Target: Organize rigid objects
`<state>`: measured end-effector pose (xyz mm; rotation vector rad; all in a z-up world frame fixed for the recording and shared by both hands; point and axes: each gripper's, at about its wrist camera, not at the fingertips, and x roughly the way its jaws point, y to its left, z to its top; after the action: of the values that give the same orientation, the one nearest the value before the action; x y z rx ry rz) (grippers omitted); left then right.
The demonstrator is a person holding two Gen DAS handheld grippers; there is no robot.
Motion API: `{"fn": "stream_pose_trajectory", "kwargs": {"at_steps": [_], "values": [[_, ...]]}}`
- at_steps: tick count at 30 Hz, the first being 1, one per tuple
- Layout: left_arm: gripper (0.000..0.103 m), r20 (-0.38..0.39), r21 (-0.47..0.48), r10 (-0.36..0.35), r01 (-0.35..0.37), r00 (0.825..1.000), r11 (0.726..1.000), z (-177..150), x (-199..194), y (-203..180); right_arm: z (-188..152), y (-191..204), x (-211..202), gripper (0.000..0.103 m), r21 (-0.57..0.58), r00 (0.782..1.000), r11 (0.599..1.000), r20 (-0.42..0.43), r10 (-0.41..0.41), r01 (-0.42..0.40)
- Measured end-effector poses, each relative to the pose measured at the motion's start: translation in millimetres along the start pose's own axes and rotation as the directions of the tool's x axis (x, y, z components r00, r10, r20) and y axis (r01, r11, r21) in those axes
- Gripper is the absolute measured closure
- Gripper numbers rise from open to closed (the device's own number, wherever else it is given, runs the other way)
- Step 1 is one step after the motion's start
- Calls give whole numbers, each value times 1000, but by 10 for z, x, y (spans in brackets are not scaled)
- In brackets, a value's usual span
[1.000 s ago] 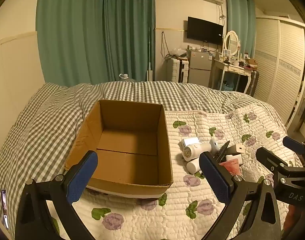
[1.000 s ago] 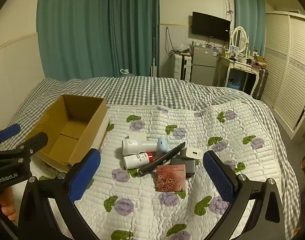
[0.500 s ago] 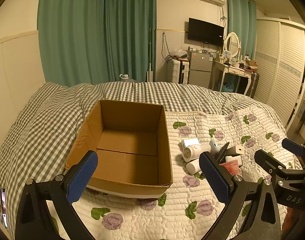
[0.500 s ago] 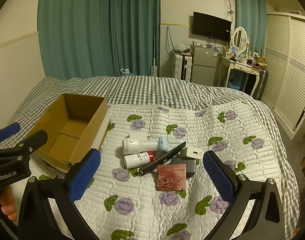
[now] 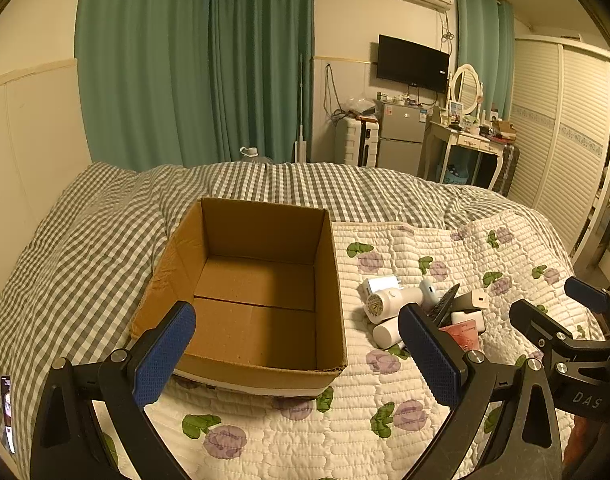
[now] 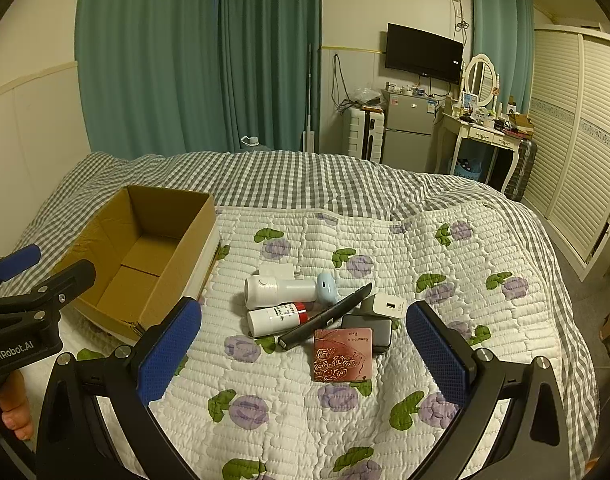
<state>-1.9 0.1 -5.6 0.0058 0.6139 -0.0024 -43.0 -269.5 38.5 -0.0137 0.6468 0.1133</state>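
Observation:
An empty open cardboard box point(image 5: 261, 292) sits on the bed; it also shows at the left of the right wrist view point(image 6: 145, 256). Right of it lies a pile: a white handheld device point(image 6: 279, 290), a white tube with a red cap point(image 6: 275, 318), a black remote point(image 6: 325, 317), a white charger point(image 6: 385, 305), a dark case point(image 6: 371, 330) and a red rose-patterned box point(image 6: 343, 354). My left gripper point(image 5: 297, 350) is open above the box's near edge. My right gripper point(image 6: 301, 346) is open above the pile's near side.
A floral quilt point(image 6: 445, 256) covers the gingham bedspread point(image 5: 85, 240). Beyond the bed stand green curtains point(image 5: 193, 60), a small fridge point(image 6: 407, 130), a suitcase point(image 6: 361, 132) and a dressing table point(image 6: 485, 136). A louvred wardrobe point(image 6: 577, 136) lines the right wall.
Both views have shifted only slightly; the objects lie as before and both grippers remain open.

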Motion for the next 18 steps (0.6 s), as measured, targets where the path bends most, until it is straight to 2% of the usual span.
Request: {"fn": "stream_pose_trajectory", "kwargs": {"at_steps": [18], "values": [[0, 1, -17, 1, 0, 1000, 1000, 49, -32, 2, 29, 34, -28, 0, -17, 1000, 1000, 3, 7, -7]]}}
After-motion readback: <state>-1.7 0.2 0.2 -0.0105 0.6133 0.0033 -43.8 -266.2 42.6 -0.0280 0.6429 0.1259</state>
